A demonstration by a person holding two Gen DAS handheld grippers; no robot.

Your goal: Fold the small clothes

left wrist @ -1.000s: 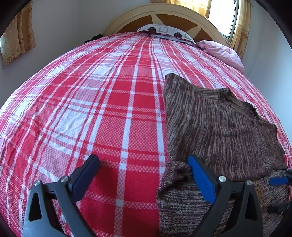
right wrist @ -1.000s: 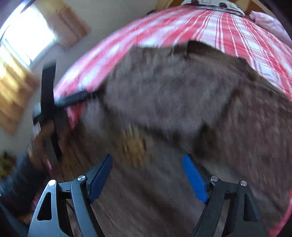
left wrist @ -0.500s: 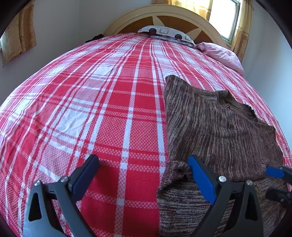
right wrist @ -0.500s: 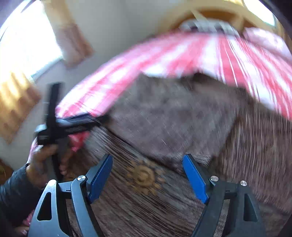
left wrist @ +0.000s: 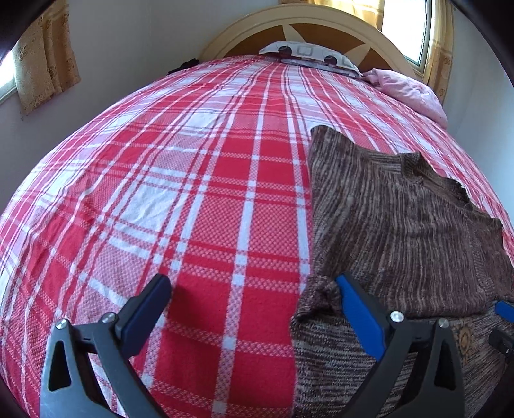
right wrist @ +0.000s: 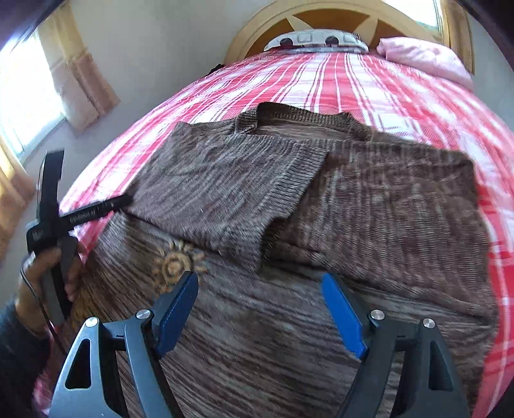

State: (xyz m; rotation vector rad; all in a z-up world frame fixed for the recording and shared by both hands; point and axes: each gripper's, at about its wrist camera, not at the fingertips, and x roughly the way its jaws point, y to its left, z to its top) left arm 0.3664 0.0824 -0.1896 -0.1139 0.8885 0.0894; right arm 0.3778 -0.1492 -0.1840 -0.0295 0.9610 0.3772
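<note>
A brown striped knit sweater [right wrist: 369, 205] lies flat on the red plaid bed, with both sleeves folded across its chest and an orange sun patch [right wrist: 175, 265] on its front. It also shows at the right of the left wrist view [left wrist: 401, 231]. My left gripper [left wrist: 253, 299] is open and empty, low over the sweater's left edge, one finger over the blanket and one over the knit. Its body shows in the right wrist view [right wrist: 51, 212]. My right gripper [right wrist: 260, 305] is open and empty above the sweater's lower part; its blue fingertip [left wrist: 504, 310] shows at the right edge of the left view.
The red plaid blanket [left wrist: 192, 209] covers the whole bed. A patterned pillow [left wrist: 308, 56] and a pink pillow [left wrist: 408, 91] lie by the wooden headboard [left wrist: 321, 29]. Curtained windows are on the left wall [left wrist: 45, 58] and behind the headboard.
My right gripper has drawn back and tilted up from close over the sweater, so the whole folded sweater shows. My left gripper has barely moved.
</note>
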